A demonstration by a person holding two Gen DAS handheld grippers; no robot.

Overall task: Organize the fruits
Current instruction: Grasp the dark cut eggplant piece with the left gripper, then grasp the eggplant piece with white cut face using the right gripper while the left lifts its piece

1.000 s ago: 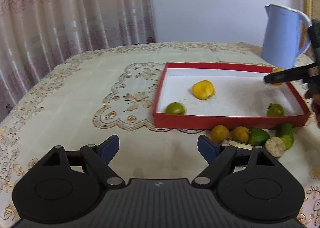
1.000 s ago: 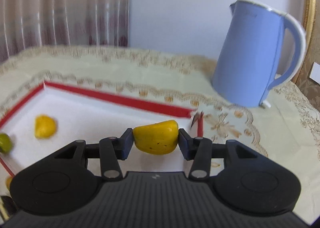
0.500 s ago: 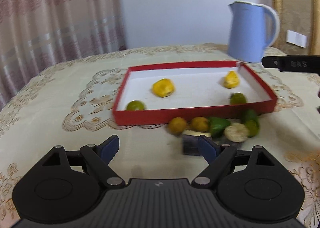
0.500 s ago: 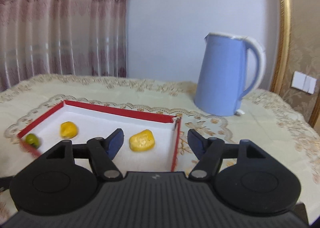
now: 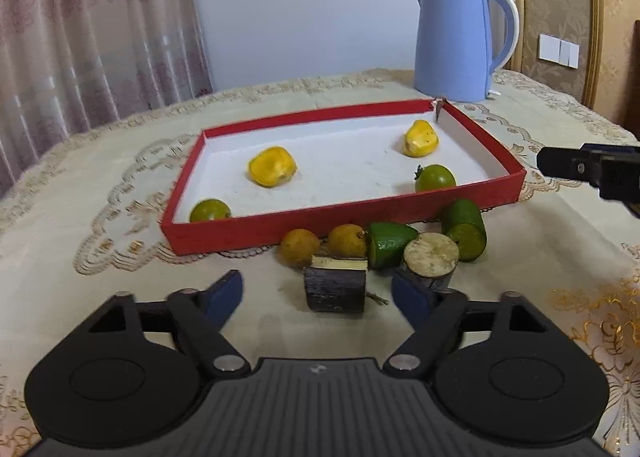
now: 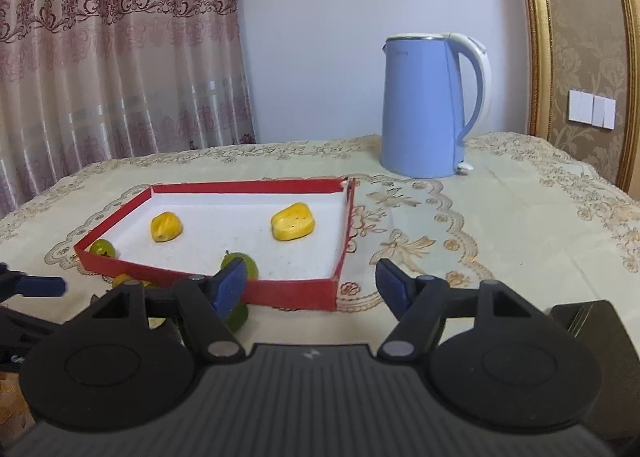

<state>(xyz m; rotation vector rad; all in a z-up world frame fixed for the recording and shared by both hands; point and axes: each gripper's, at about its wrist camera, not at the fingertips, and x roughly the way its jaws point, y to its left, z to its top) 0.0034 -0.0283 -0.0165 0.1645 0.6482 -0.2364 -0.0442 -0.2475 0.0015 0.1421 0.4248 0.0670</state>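
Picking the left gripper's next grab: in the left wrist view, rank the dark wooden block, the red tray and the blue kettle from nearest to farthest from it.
1. Dark wooden block: just ahead of the left gripper, between its fingers.
2. Red tray: mid-table, behind the loose fruit.
3. Blue kettle: far right, beyond the tray.

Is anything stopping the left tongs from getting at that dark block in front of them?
Probably not: the dark block lies just ahead of the closing left tongs, nothing between.
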